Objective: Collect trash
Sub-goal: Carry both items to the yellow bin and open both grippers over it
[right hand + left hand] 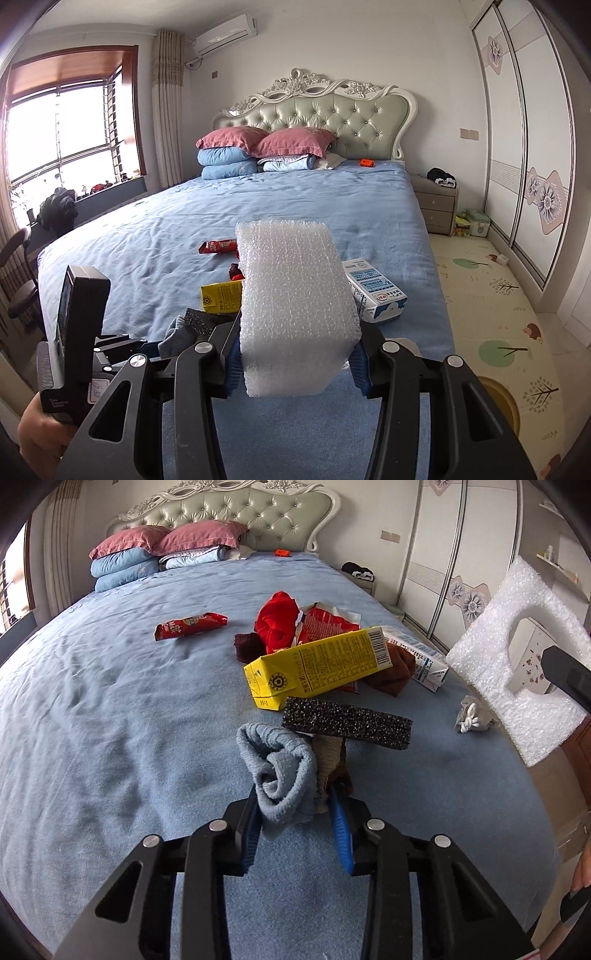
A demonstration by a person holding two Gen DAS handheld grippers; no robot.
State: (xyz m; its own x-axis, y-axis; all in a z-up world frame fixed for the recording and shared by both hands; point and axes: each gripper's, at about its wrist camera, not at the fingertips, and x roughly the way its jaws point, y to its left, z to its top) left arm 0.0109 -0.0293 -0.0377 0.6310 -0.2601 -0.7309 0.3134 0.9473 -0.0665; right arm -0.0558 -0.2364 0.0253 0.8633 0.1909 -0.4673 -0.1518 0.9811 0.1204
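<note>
The left gripper (295,808) is clamped on a bundle of cloth at the near end of the bed (110,701): a rolled blue-grey sock (277,768) and a beige-brown piece (330,760) sit squeezed between its blue pads. Whether both pads bear on both pieces is hard to tell, since the sock covers the left pad.

Taking the yellow carton (317,664) as the landmark: a black sponge block (347,722) lies just in front of it, resting on top of the gripped cloth. Behind it are a red garment (277,622) and a torn red wrapper (328,618); to its right lies a white-and-blue milk carton (421,657), with brown cloth (395,668) between the two. Well to its left lies a red snack packet (190,626).

The right gripper (295,354) is closed on a white foam block (295,295), held in the air to the right of the yellow carton, off the bed.
</note>
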